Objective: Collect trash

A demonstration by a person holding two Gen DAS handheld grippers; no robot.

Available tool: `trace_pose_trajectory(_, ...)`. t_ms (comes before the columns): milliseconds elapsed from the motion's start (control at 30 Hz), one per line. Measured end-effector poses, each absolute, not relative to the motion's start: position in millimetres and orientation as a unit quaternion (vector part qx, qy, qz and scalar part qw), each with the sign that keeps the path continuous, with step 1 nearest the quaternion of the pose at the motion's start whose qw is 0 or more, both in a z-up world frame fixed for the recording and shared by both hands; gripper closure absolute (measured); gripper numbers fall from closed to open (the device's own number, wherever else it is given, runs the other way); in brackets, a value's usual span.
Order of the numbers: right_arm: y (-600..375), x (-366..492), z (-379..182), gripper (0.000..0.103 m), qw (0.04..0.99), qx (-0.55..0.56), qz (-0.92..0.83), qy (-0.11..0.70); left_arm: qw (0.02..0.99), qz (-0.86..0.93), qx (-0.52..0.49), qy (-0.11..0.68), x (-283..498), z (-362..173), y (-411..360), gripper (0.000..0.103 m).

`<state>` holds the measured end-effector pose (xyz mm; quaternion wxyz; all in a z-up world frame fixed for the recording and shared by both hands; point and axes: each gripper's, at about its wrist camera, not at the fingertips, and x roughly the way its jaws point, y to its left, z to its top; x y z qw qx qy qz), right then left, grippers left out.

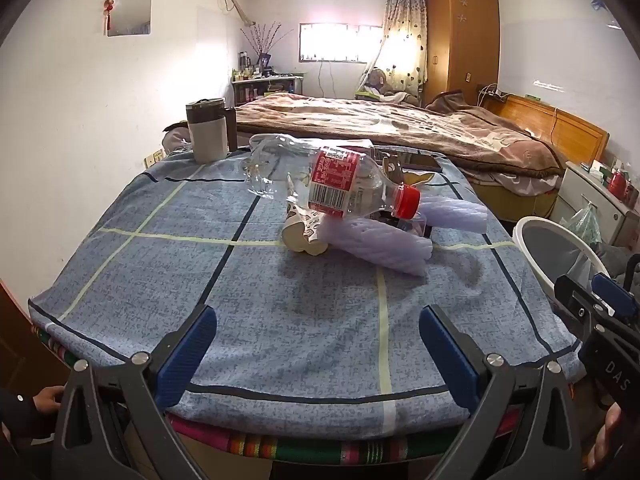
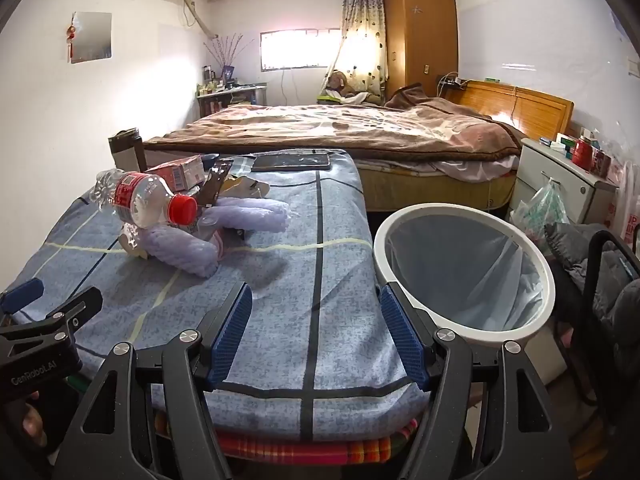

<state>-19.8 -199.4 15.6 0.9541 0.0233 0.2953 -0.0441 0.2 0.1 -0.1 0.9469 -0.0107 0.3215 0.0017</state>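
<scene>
Trash sits heaped mid-counter — a plastic bottle on top, long axis running left to right, red cap toward the bin. Left claw, spread and empty, faces it straight on; right claw, also spread, sits off toward the bin.

You had bare cloth ahead of both grippers; trash pile blocked table middle, mug far-left corner, bin open beside right edge.
</scene>
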Motion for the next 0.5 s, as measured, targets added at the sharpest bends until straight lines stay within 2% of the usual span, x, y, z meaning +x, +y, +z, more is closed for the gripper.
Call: trace_pose_trajectory(500,-202.4,-20.0,13.0,0.035,0.952,0.032,-0.040,0.302,0.947,0.015,-0.006,0.319,-2.5,1.2,0.5,0.001)
